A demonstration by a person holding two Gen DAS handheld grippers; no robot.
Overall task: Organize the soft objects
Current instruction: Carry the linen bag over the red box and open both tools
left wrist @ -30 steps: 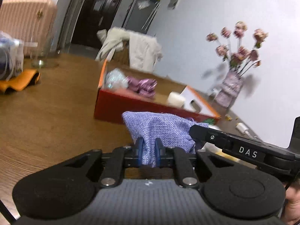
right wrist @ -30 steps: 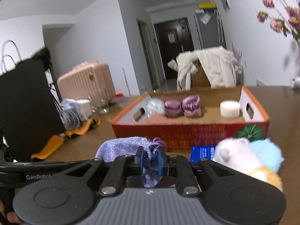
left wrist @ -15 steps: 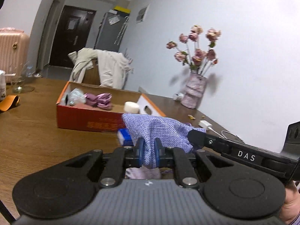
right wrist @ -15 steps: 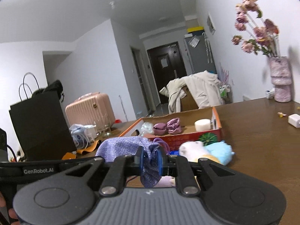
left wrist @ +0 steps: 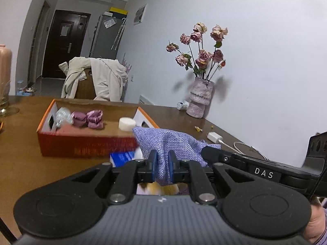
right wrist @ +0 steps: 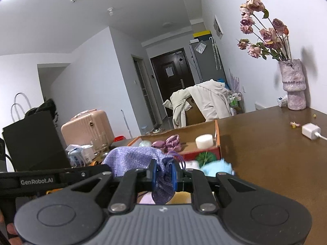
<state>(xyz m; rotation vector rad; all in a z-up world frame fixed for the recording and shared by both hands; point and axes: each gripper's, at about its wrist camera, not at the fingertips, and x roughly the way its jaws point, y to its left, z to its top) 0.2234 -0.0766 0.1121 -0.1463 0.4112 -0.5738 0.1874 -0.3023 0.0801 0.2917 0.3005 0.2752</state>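
looks like someone's apartment, living/dining area. brown wooden table (right wrist: 265, 153) with a vase of dried roses (left wrist: 200, 96) by the wall, a dark front door (right wrist: 173, 81) down the hallway, a fridge (right wrist: 206, 61) next to it, a pink suitcase (right wrist: 87, 128) and a coat thrown over a chair (left wrist: 98, 79).

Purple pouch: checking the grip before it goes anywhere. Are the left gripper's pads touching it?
Touching. The left wrist view shows the left gripper pads pinching the purple pouch.
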